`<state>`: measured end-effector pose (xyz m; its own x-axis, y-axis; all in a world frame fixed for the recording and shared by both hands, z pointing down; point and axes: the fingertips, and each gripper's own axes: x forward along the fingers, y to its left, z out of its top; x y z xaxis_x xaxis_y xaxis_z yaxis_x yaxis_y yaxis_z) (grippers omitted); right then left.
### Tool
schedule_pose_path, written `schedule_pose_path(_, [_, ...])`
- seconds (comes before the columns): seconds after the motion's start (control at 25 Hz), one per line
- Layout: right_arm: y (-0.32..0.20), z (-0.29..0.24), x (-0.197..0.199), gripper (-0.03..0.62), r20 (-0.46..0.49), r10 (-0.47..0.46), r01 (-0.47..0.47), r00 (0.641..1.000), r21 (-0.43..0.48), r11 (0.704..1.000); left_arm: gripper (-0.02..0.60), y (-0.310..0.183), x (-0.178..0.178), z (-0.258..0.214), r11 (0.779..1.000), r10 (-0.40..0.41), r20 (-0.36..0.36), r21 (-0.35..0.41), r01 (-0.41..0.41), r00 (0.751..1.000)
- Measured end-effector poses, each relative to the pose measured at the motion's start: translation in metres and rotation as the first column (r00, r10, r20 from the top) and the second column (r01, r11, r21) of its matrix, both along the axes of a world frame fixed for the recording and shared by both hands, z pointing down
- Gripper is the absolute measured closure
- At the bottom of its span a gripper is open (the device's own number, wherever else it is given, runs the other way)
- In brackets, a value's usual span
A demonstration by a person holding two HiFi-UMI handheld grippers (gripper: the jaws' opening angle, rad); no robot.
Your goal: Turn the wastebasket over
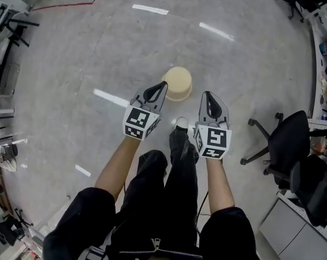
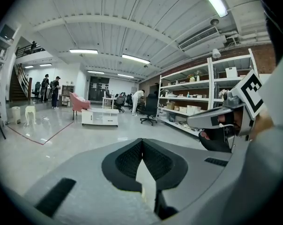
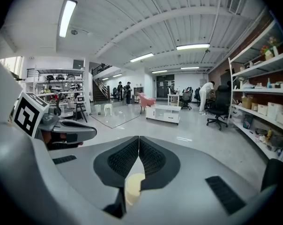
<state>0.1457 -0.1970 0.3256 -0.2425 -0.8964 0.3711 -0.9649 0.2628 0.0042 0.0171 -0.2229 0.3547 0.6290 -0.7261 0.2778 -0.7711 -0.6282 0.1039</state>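
A person stands over the tan wastebasket [image 1: 178, 83], which sits on the shiny gray floor [image 1: 98, 53] just ahead of their shoe [image 1: 181, 123], with the left gripper [image 1: 162, 84] and right gripper [image 1: 207, 94] near its sides, both squeezed tight and holding nothing.

We find open floor [image 1: 98, 47] all round the wastebasket [image 1: 178, 83]; only an office chair [image 1: 288, 140] stands well apart, rightward.
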Motion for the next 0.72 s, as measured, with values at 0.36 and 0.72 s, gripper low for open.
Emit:
schedule_pose_path(0.36, [-0.06, 0.148, 0.017, 0.583, -0.052, -0.052, 0.054, 0.997, 0.026, 0.998, 0.575, -0.057, 0.003, 0.16, 1.0, -0.002, 0.028, 0.018, 0.001, 1.0])
schedule_pose_path(0.72, [-0.109, 0.328, 0.027, 0.583, -0.148, -0.114, 0.114, 0.983, -0.003, 0.993, 0.575, -0.088, 0.008, 0.322, 0.999, 0.019, 0.053, 0.047, -0.022, 0.998])
